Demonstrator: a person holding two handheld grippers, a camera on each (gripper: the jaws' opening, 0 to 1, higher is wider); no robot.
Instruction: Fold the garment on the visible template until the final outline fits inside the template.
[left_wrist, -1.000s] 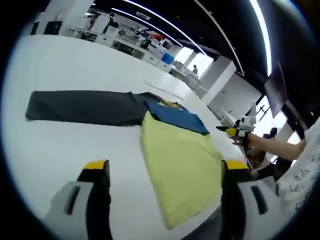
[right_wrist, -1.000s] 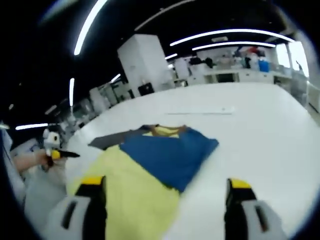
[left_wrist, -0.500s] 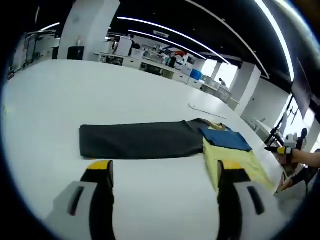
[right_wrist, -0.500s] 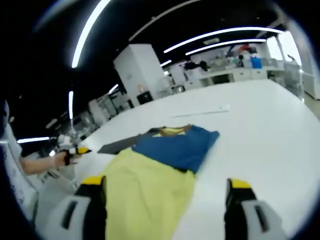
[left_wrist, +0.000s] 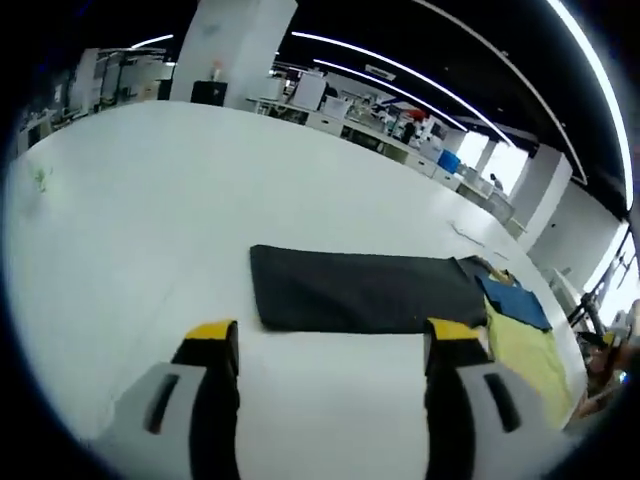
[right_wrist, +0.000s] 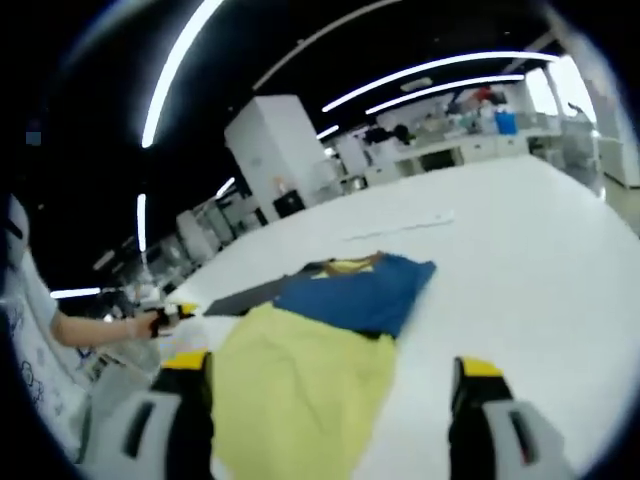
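No readable writing is seen on the garment (left_wrist: 420, 295), which is laid flat on the white table (left_wrist: 150, 200): a dark sleeve stretched out, blue and yellow panels beyond. The left gripper (left_wrist: 330, 345) is held wide and empty before the sleeve. The right gripper (right_wrist: 330, 375) is spread wide, empty, over the yellow panel. The template cannot be made out.

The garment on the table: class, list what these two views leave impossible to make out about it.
- Left gripper view: the yellow part of the garment runs behind the hand-held gripper's right jaw and off the edge.
- Right gripper view: the dark sleeve is foreshortened, its length hidden.
- The template's outline can't be made out on the white table.
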